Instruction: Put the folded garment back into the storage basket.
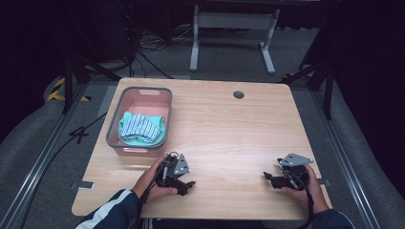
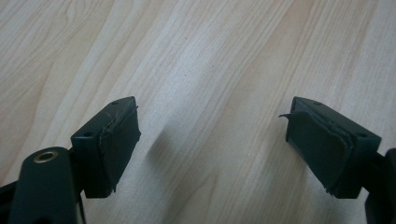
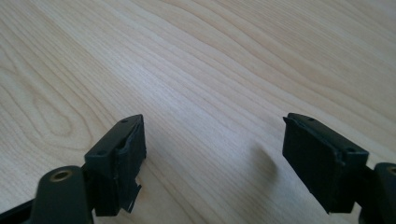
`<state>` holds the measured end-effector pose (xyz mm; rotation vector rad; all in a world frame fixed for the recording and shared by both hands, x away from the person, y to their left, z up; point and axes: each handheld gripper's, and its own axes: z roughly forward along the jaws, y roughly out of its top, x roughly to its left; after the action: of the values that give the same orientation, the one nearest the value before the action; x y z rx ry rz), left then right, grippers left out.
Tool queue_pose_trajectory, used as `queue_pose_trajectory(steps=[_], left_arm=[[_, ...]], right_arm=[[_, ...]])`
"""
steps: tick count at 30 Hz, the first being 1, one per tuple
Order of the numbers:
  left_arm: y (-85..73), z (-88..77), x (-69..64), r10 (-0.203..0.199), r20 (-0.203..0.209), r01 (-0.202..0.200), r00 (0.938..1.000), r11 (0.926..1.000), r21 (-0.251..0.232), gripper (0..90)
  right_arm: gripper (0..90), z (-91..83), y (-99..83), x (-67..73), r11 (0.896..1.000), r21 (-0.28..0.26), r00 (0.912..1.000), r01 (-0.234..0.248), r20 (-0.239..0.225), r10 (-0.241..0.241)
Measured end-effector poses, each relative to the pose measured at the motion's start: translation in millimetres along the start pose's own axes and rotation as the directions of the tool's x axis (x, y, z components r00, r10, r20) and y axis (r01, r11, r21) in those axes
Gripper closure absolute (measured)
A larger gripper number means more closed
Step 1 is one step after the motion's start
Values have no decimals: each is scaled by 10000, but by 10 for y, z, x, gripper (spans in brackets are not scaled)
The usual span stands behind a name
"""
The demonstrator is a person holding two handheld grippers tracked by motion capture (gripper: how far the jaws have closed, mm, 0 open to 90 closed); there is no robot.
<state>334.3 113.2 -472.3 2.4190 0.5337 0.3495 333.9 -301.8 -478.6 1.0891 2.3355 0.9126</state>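
A grey-rimmed pink plastic basket (image 1: 162, 102) is set at the far left of the pale wooden table (image 1: 229, 129), with striped teal-and-white cloth (image 1: 139, 128) bundled inside. Nearer than the basket, the left gripper (image 2: 212, 140) is held wide apart, empty; well to its right, the right gripper (image 3: 215, 156) likewise.

Tabletop (image 1: 229, 133) is pale wood grain, smooth with a soft sheen. Basket (image 1: 114, 125) looks like matt plastic, striped cloth (image 1: 139, 128) inside. Jaws are matt black, the pads (image 2: 116, 144) maybe rubber, frayed edges.
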Motion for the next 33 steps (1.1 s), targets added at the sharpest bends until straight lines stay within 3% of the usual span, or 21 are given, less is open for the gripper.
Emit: queue_pose_trajectory(steps=[6,9,33], left_arm=[[-74,29,21,-739,398,756,9965,9963,-411,155],[-116,52,47,-1259,646,1298,9899,9897,-597,146],[-83,86,48,-1201,682,1238,9904,9909,-524,91]], right_arm=[[184,13,-108,-82,9955,-430,9958,-840,-409,823],[162,27,-98,-88,9954,-398,9955,-873,-396,857],[146,36,-92,-89,9951,-346,9952,-926,-356,913]])
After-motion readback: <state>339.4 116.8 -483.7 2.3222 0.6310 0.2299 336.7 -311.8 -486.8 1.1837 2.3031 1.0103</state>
